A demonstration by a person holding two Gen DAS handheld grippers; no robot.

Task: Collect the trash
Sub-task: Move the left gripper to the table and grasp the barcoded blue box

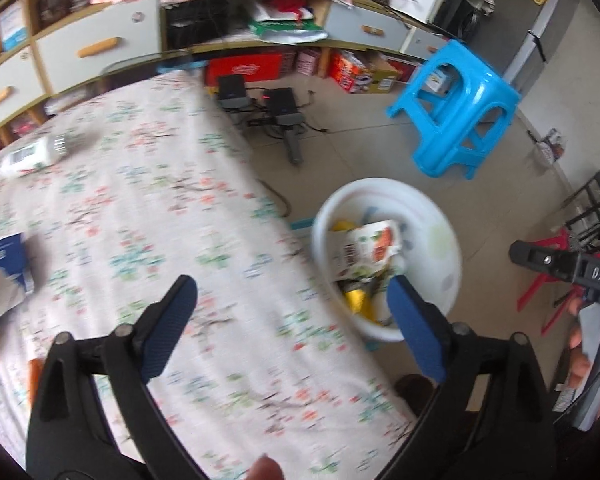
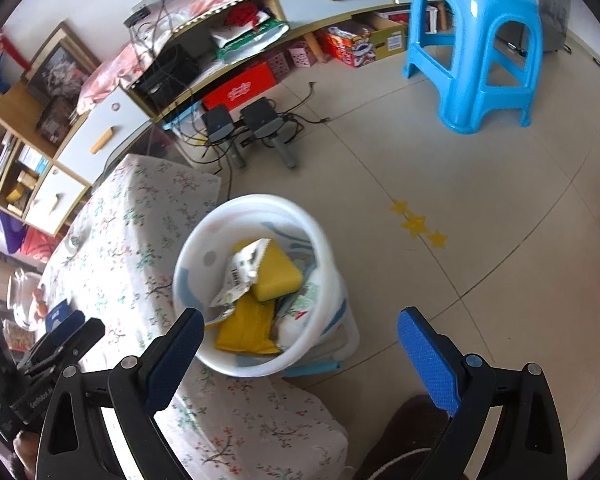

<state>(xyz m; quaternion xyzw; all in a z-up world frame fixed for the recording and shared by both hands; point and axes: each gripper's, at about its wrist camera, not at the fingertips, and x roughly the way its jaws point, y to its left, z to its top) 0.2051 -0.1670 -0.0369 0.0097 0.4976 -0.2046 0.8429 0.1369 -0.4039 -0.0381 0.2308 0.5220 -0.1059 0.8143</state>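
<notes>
- Left wrist view: the left gripper (image 1: 292, 300) stands wide apart at the bottom of the frame, with nothing between its blue pads. One finger is over the floral tablecloth (image 1: 140, 208), the other overlaps the near rim of the white bucket (image 1: 440, 216).
- The bucket sits on the floor just right of the table edge, at centre right of that frame. Inside it lie a printed snack wrapper (image 1: 370, 246) and yellow packets (image 1: 360, 300).
- On the table, a white packet (image 1: 30, 156) lies at the upper left and a blue box (image 1: 4, 264) at the left edge, both blurred.
- A blue stool (image 1: 460, 108) stands on the floor at the upper right.
- Right wrist view: the right gripper (image 2: 300, 340) is also spread wide and empty, with the bucket (image 2: 204, 240) at centre frame just above its left finger.
- The wrapper (image 2: 240, 276) rests on the yellow packets (image 2: 276, 268) inside the bucket.
- The stool (image 2: 476, 40) fills the upper right; yellow star stickers (image 2: 418, 224) mark the floor tiles at centre right.
</notes>
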